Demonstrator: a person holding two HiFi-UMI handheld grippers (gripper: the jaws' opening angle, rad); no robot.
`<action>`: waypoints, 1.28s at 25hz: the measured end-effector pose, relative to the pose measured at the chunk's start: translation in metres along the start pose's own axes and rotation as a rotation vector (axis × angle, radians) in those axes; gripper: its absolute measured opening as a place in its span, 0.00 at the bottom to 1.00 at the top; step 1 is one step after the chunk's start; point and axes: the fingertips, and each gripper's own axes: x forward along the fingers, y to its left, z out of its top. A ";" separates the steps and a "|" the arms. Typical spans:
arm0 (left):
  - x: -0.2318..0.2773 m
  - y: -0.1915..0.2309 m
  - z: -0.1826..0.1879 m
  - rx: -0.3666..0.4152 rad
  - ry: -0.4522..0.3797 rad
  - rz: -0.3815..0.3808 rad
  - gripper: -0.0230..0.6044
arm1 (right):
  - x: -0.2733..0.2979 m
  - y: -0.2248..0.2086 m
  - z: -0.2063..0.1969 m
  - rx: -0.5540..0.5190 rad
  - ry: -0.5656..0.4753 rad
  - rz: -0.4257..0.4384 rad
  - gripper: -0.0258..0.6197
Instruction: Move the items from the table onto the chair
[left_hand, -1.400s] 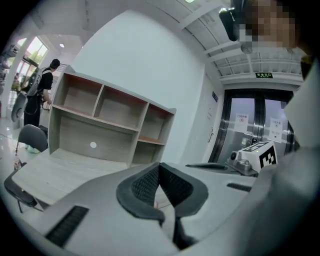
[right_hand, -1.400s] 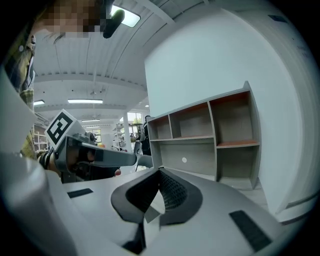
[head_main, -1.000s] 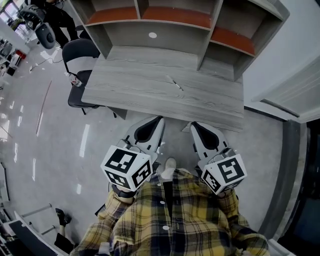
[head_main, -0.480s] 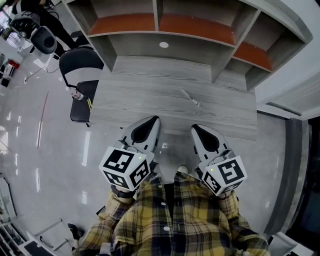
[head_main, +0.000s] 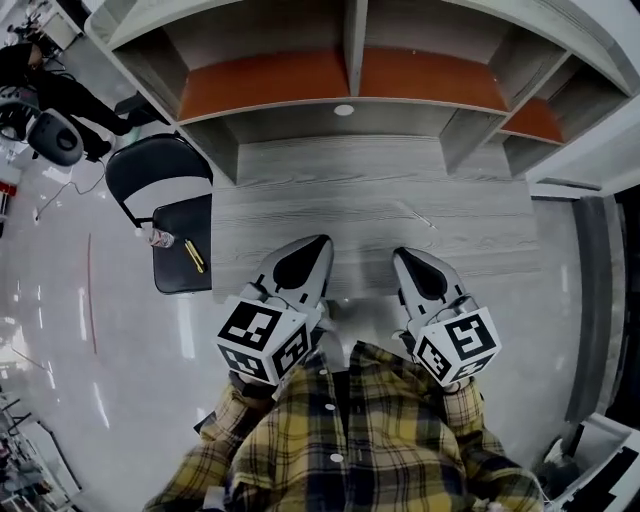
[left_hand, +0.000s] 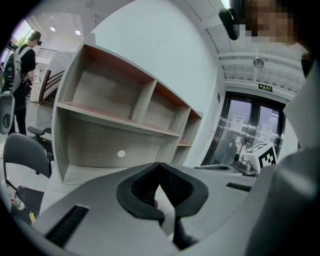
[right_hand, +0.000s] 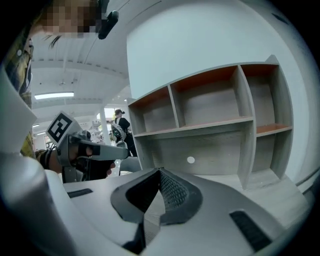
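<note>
At the near edge of the counter (head_main: 300, 200), the right claw (head_main: 404, 256) and the left claw (head_main: 320, 243) hover side by side. Each has its jaws pressed together on nothing, tips aimed toward twelve o'clock at the shelf unit (head_main: 340, 75). Just past the right claw, toward one o'clock, lies the only thing on the counter: a thin pale pen-like stick (head_main: 415, 216). It lies flat, its long axis running from ten o'clock to four o'clock; which end is the writing tip is too small to tell. The step in hand looks like fetching it. The right claw, being nearest, should spread its jaws first and turn so they straddle the stick across its narrow width near the middle. It should then come down to the board before closing. Well off at nine o'clock stands the chair (head_main: 172, 280), its seat already carrying a small bottle (head_main: 158, 238) and a yellow pen (head_main: 193, 256).
</note>
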 end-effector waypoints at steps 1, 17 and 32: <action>0.000 0.008 0.001 -0.003 0.010 -0.017 0.04 | 0.008 0.001 -0.001 0.008 0.005 -0.018 0.07; 0.043 0.007 -0.005 -0.029 0.066 -0.126 0.04 | 0.026 -0.051 -0.020 0.078 0.098 -0.122 0.07; 0.061 -0.004 0.000 -0.006 0.048 -0.014 0.04 | 0.035 -0.110 -0.042 0.068 0.168 -0.001 0.07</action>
